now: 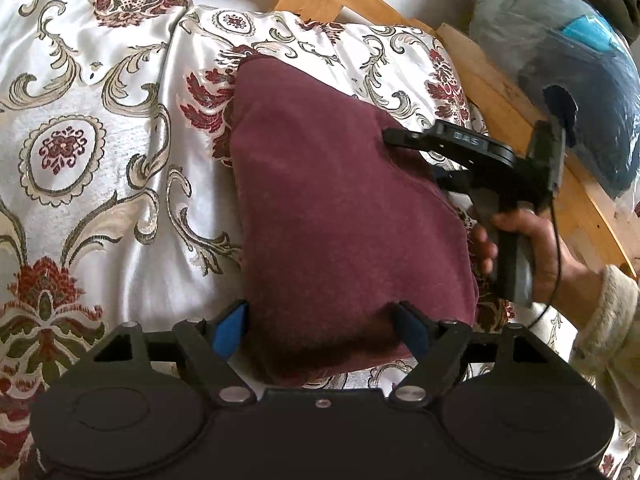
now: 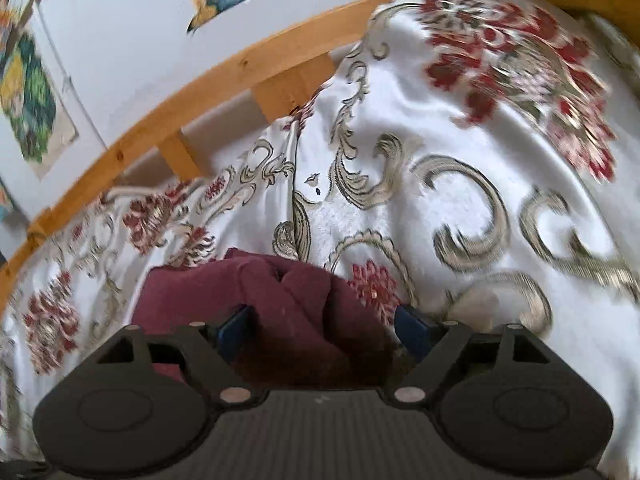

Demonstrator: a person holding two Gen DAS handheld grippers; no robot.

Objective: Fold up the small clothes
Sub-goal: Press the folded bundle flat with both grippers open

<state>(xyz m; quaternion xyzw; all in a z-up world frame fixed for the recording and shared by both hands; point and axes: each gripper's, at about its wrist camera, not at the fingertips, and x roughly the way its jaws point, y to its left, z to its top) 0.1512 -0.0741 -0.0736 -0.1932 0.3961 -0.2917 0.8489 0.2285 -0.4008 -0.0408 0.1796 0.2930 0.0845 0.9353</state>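
Left view, cloth: dark red cloth [image 1: 344,216] on the bed cover [image 1: 100,128], looks soft, light and floppy; best to grab by an edge or corner.
Left view, left claw [image 1: 322,330]: spread wide around the near edge of the cloth.
Left view, right claw [image 1: 404,142]: at the far right edge of the cloth; cannot tell if pinching.
Right view, right claw [image 2: 324,330]: spread wide, bunched red folds between the blue pads [image 2: 234,330].
Right view, room: shiny flowered bed cover, wooden bed frame [image 2: 240,64], white wall [image 2: 132,40] with bright pictures.

Bed [image 1: 100,208] with floral satin cover; a maroon garment [image 1: 340,216] lies on it, pillows [image 1: 304,40] at far edge.
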